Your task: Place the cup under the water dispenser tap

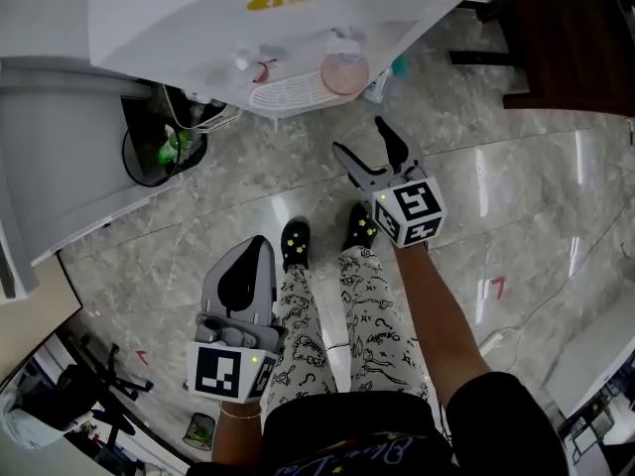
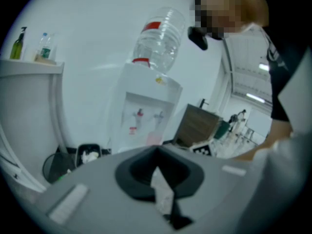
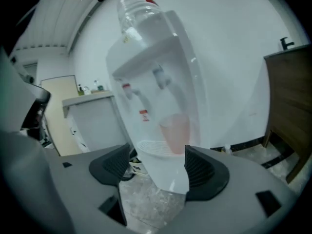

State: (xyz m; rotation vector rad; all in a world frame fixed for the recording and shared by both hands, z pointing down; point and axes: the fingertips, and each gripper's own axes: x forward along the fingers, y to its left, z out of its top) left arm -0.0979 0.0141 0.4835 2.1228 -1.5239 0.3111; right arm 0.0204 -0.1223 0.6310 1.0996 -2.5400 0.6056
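Observation:
A translucent pink cup point(image 1: 344, 73) point(image 3: 176, 132) stands on the white drip tray point(image 1: 284, 94) point(image 3: 150, 148) of the white water dispenser point(image 1: 268, 8) point(image 3: 156, 57), at the tray's right side, below the right-hand tap point(image 3: 161, 77). My right gripper point(image 1: 359, 137) point(image 3: 158, 167) is open and empty, a short way back from the tray, with the cup seen between its dark pads point(image 3: 204, 169). My left gripper point(image 1: 253, 256) point(image 2: 158, 174) is shut on nothing, held low near the person's legs. From it the dispenser point(image 2: 144, 113) and the cup point(image 2: 153, 139) look far off.
A black waste bin point(image 1: 159, 152) stands left of the dispenser beside a grey counter point(image 1: 60, 157). A dark wooden cabinet point(image 1: 571, 38) is at the right. The person's patterned trousers and dark slippers point(image 1: 295, 243) are on the marble floor. An office chair point(image 1: 89, 385) is at the lower left.

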